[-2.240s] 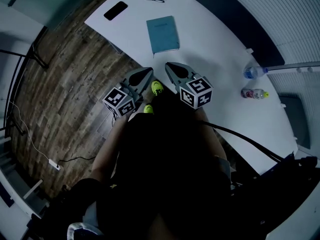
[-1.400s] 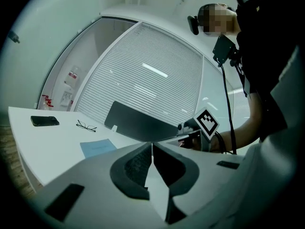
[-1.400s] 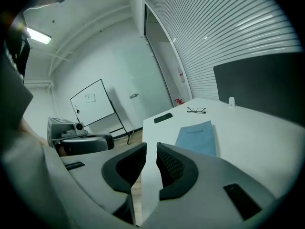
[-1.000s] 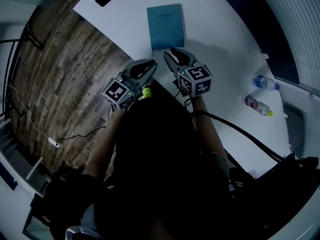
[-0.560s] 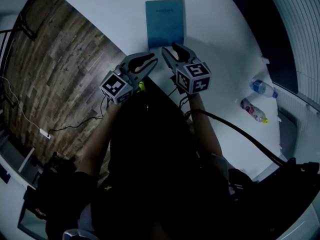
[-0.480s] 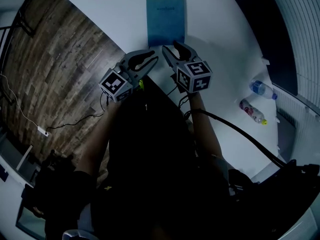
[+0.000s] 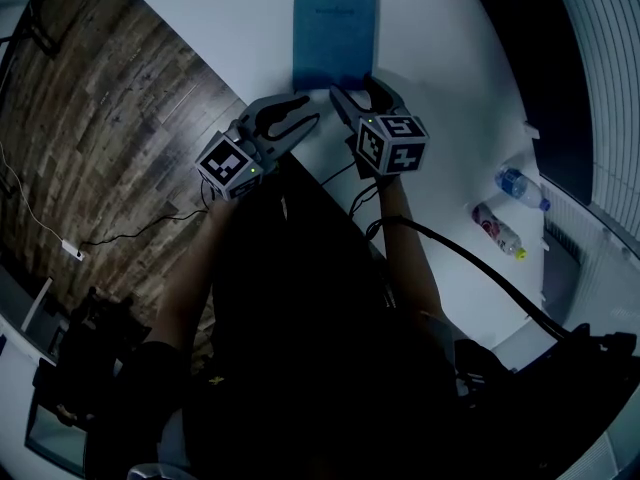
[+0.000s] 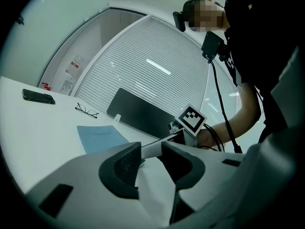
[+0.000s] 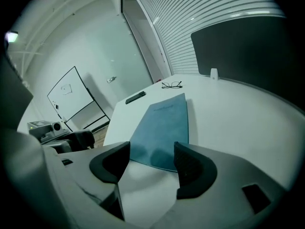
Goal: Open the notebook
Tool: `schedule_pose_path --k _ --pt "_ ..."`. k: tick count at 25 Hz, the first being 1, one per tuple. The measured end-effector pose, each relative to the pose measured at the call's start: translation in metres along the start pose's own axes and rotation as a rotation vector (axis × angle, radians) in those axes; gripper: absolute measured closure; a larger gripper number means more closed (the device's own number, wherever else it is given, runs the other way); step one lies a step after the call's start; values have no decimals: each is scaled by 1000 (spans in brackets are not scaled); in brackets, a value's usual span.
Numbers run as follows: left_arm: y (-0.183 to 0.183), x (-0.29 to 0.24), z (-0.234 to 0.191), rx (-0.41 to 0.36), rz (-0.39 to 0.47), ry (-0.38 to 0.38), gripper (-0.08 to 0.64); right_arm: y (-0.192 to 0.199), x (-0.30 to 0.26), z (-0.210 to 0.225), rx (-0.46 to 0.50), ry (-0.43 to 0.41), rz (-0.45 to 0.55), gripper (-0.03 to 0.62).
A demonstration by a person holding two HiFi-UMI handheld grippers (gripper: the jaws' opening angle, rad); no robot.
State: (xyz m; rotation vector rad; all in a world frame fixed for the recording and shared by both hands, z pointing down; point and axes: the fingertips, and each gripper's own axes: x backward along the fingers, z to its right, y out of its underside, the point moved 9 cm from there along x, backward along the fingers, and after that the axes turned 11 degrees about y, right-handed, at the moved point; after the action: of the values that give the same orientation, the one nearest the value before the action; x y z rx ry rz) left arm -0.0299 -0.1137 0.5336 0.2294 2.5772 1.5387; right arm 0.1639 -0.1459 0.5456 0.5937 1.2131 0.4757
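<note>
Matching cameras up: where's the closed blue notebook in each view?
Head view: flat blue rectangular notebook, top centre.
Left gripper view: notebook left of centre.
Right gripper view: notebook at centre, stretching away.
Shared landmark: the white table it lies on; black-framed glasses sit beyond it in both gripper views only.

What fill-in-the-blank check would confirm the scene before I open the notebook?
The blue notebook lies ____ on the white table.
The right gripper faces the notebook's near edge with its jaws ____, not shut.
Beyond the notebook lie a phone and ____.
Missing: closed; open; glasses.
Both grippers' jaws have just been opening; the left gripper is empty, and the right grips nothing yet.
</note>
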Motion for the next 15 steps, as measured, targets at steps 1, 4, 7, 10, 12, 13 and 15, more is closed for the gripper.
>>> schedule_pose_path --k 1,4,7,10,12,13,15 --pt "1 -1 -1 6 2 4 431 0 -2 2 1 11 -4 302" --pt "3 -2 -3 21 8 6 420 1 -6 8 1 36 -21 282" --pt "10 -1 -8 24 3 11 394 3 -12 10 -4 43 -40 270" --pt "14 -2 -10 25 1 32 360 5 -16 12 -5 55 -54 270" --pt "16 -3 -10 28 -11 35 357 6 -19 14 -12 73 -64 230" --pt "17 -3 -10 34 -18 30 357 8 -20 16 -20 77 -71 227" --pt "18 -1 -10 43 -18 21 357 11 -21 18 -32 74 -89 225"
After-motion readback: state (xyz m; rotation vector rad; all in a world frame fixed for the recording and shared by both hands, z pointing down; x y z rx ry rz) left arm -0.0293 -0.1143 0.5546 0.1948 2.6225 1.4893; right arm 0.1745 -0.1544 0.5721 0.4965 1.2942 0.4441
